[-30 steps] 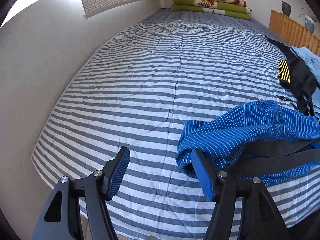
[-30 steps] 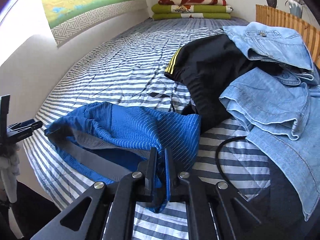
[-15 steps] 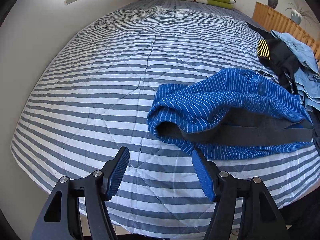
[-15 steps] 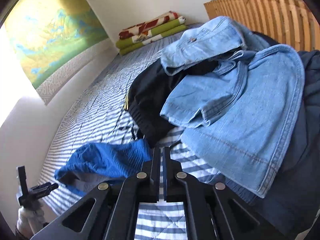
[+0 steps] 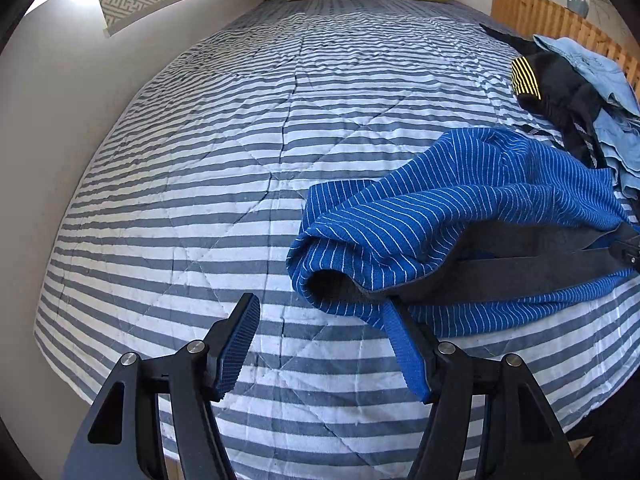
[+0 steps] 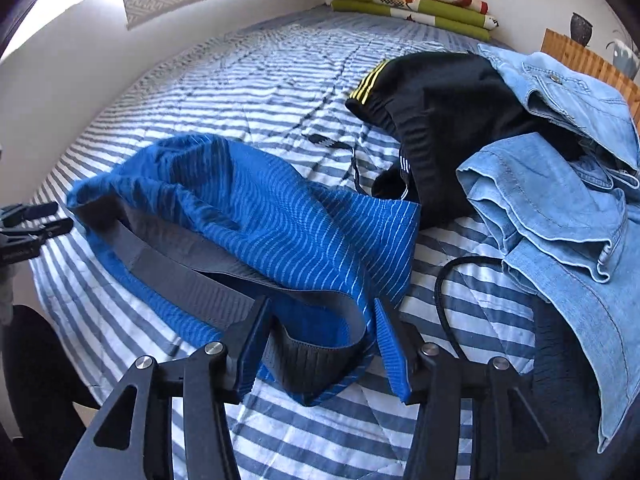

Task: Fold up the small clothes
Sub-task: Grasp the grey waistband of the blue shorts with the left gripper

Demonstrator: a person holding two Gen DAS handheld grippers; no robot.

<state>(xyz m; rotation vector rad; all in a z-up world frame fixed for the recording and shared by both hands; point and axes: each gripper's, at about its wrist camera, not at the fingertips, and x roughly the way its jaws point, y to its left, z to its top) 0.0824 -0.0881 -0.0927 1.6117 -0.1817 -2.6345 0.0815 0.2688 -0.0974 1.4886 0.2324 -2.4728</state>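
The blue pinstriped shorts [image 6: 256,216] are lying crumpled at centre frame on the striped bedspread [image 5: 224,160]. The right gripper [image 6: 316,344] is standing parted, jaws having just been opening, the grey waistband [image 6: 312,356] sitting loose between them. The left gripper [image 5: 320,340] is gaping, jaws having just been closing slightly, its right pad perhaps touching the hem.

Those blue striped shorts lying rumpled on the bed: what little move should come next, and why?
Probably close the right claw on the grey waistband. Its jaws have just been opening and now straddle that band without pressing it. The blue striped shorts lie bunched on the striped bedcover, and the left claw stands open beside their other end.
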